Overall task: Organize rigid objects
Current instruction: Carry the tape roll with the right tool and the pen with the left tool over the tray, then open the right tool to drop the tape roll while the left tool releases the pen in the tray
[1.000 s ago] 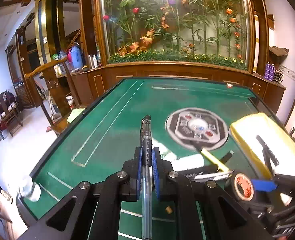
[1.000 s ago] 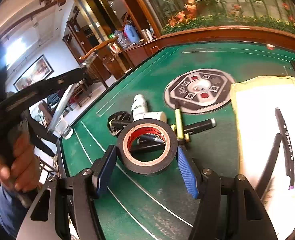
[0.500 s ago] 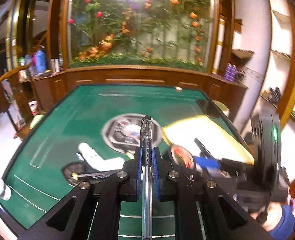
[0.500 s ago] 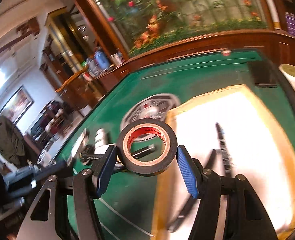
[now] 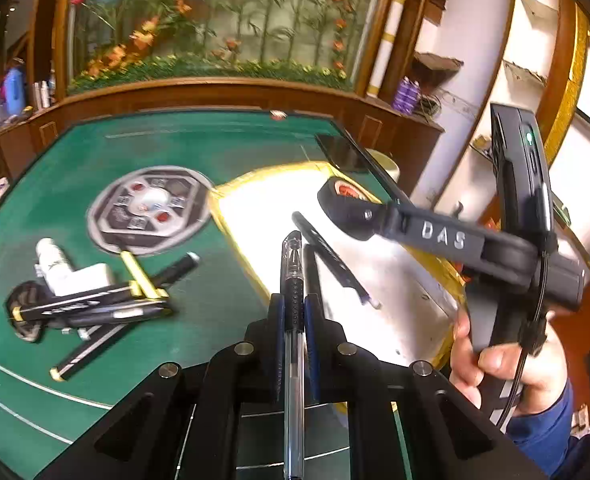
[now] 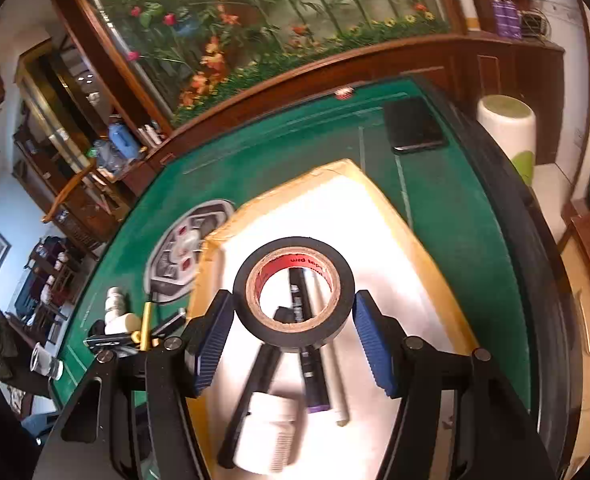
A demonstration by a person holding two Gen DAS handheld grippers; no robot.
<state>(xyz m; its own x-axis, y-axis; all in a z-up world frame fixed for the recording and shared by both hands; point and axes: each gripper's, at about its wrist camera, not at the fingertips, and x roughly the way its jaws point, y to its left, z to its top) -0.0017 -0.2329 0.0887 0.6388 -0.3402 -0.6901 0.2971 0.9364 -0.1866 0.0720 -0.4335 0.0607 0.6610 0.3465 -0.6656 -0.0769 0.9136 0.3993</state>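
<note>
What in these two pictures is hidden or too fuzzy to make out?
- Left view: the pile of pens on the green table is motion-blurred; its count is unclear.
- Left view: the held pen runs off the bottom edge.
- Right view: the tape roll covers part of the markers on the tray.

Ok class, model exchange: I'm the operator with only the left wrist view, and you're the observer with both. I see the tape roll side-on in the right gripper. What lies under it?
Observer: The tape roll hangs over the white tray. A black marker shows through its hole.
Operator: Does my left gripper hide anything at the tray's near end?
Observer: Yes, a white threaded fitting beside the markers.
Operator: How is the roll pinched?
Observer: The right gripper has a blue pad on either side of its outer rim.
</note>
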